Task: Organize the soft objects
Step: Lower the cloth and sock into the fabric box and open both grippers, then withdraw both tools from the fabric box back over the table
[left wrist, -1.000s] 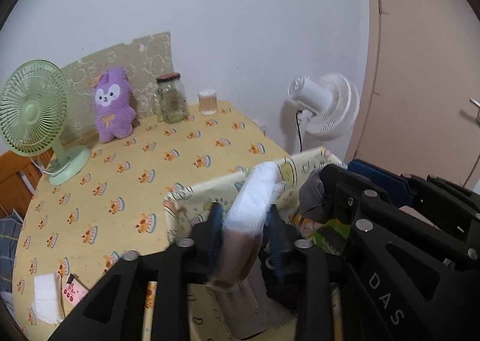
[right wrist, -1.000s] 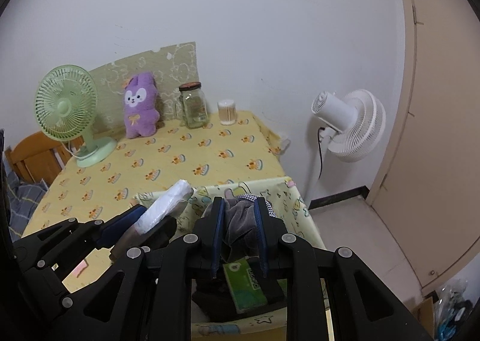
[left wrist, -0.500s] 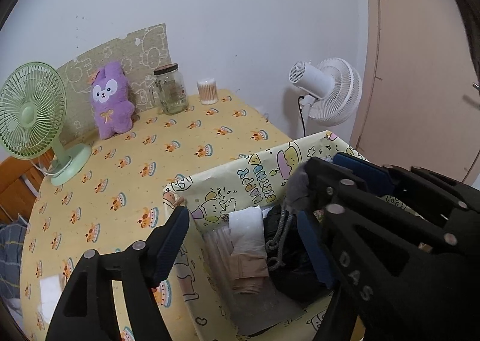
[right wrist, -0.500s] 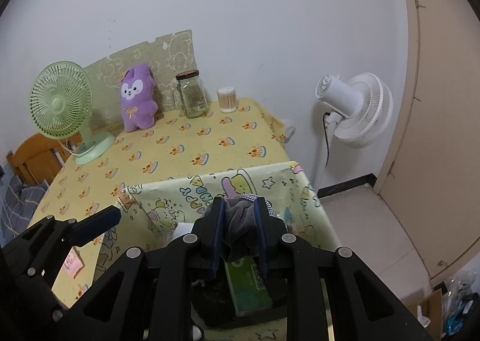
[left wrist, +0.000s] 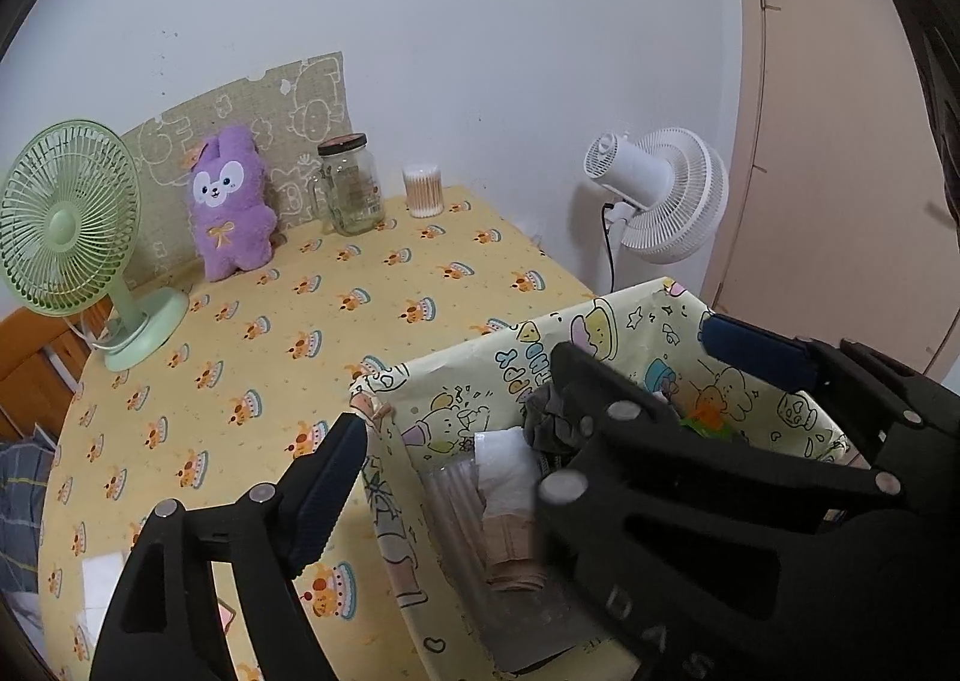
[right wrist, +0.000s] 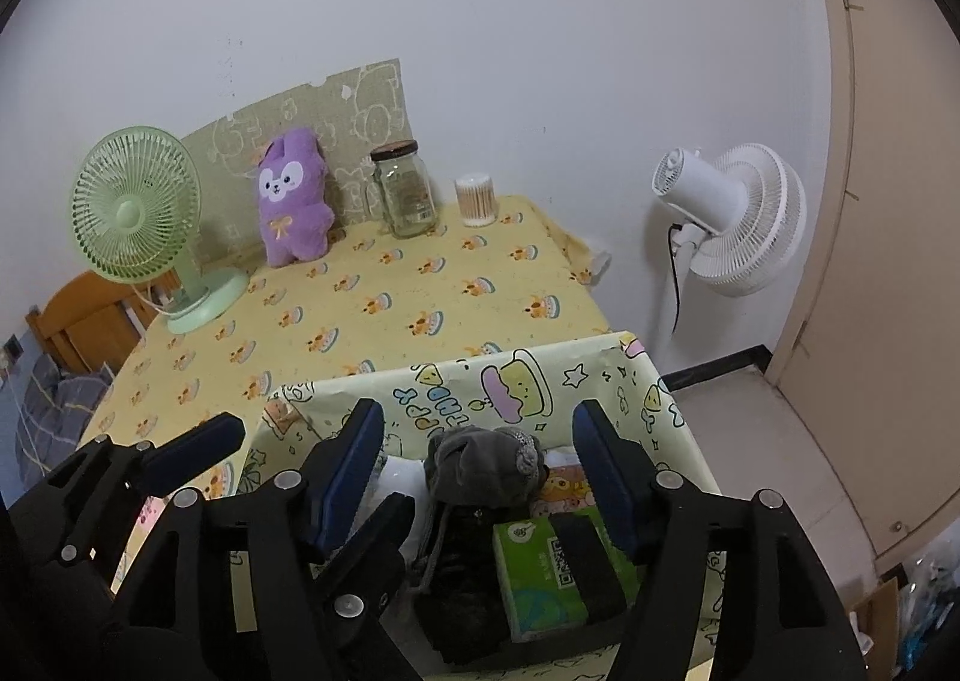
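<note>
1. My left gripper [left wrist: 474,459] hovers over the near-left corner of the cartoon-print fabric bin [left wrist: 480,375]; its jaws are spread and opening wider, with nothing pinched between them. Only one finger shows clearly in my left view, the other is hidden behind my right gripper's frame.
2. My right gripper [right wrist: 480,471] hangs above the middle of the bin, jaws opening, pads clear of the cloth on both sides.
3. The grey knitted cloth [right wrist: 480,468] sits bunched between my right pads but touches neither; it rests on the pile inside the bin.
4. A white-and-beige folded cloth [left wrist: 507,495] lies in the bin's left part, below my left jaws, beside the grey piece.
5. A green tissue pack [right wrist: 552,567] lies in the bin under my right claw, on dark fabric.
6. The bin stands at the near edge of the yellow cake-print tablecloth [left wrist: 312,321].
7. Well apart, at the far wall: a purple plush bunny [left wrist: 231,201], a glass jar [left wrist: 351,183], a cotton-swab tub [left wrist: 423,189] and a green desk fan [left wrist: 66,225].
8. A white fan [right wrist: 732,219] stands off the table to the right.
</note>
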Tool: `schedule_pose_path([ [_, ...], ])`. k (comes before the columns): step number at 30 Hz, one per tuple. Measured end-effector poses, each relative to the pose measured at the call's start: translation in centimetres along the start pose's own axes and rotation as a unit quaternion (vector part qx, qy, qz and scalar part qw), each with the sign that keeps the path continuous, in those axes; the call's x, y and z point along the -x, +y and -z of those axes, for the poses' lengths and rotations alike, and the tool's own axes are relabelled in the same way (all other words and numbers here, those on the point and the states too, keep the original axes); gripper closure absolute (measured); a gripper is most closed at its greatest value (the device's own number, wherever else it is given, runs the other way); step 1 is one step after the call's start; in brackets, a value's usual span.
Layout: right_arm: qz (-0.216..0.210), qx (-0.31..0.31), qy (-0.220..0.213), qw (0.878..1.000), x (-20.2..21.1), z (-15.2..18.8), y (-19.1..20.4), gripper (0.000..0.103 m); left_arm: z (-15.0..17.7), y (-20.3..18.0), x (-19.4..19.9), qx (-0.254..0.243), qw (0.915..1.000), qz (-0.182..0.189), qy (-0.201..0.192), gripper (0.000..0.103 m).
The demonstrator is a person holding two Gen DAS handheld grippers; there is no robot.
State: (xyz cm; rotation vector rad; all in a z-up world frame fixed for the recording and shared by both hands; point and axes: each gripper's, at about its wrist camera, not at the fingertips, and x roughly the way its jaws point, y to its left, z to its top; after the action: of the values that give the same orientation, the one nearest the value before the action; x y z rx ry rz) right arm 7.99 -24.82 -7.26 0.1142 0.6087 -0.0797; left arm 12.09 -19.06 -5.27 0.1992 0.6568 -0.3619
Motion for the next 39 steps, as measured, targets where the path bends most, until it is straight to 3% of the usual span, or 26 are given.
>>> schedule_pose_path([
  [4, 0.009, 0.001, -0.008, 1.0, 0.6, 0.1, 0.7, 0.011, 0.1, 0.5, 0.5, 0.004, 0.9999, 0.005, -0.007, 0.018],
  [31, 0.0, 0.034, -0.046, 0.998, 5.3, -0.4, 7.6, 0.007, 1.5, 6.1, 7.1, 0.031, 0.9973, -0.036, -0.057, 0.012],
  [39, -0.008, 0.043, -0.059, 0.997, 6.0, -0.2, 9.9, 0.003, 2.2, 8.0, 8.4, 0.042, 0.9952, -0.057, -0.067, 0.006],
])
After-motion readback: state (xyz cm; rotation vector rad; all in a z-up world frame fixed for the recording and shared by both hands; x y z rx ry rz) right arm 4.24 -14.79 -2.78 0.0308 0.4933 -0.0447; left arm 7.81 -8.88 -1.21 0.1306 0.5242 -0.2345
